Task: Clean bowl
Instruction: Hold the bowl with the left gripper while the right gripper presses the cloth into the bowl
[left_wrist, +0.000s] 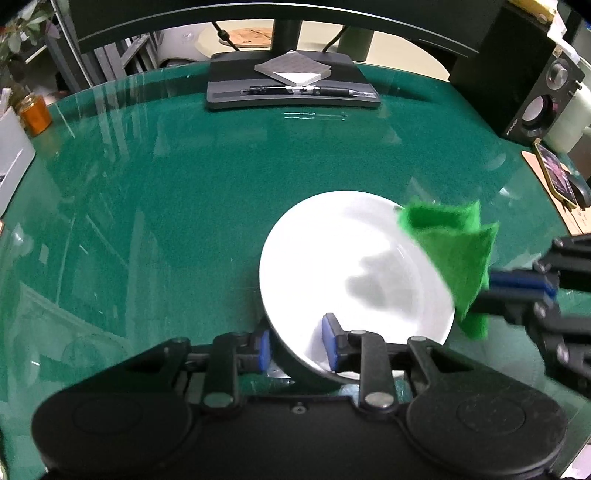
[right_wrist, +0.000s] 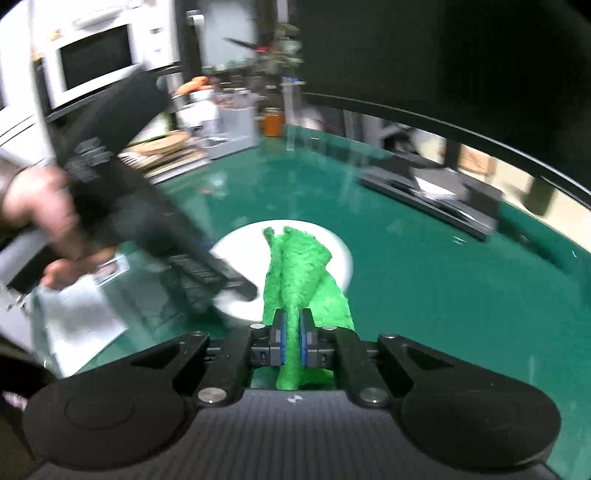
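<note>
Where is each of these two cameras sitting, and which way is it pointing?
Left wrist view: rides on the left tongs, looking forward across the green table at the white bowl, whose near rim its fingers pinch; the right tongs enter from the right.
Right wrist view: rides on the right tongs, shut on the green cloth, facing the bowl; a hand holding the left tongs shows.
Shared: bowl, cloth, table, monitor stand.

Both grippers are matte black: the left gripper and right gripper share round side discs, angular linkage arms with silver pivot screws, and blue pads on the fingers. The right body's near face is ribbed.
</note>
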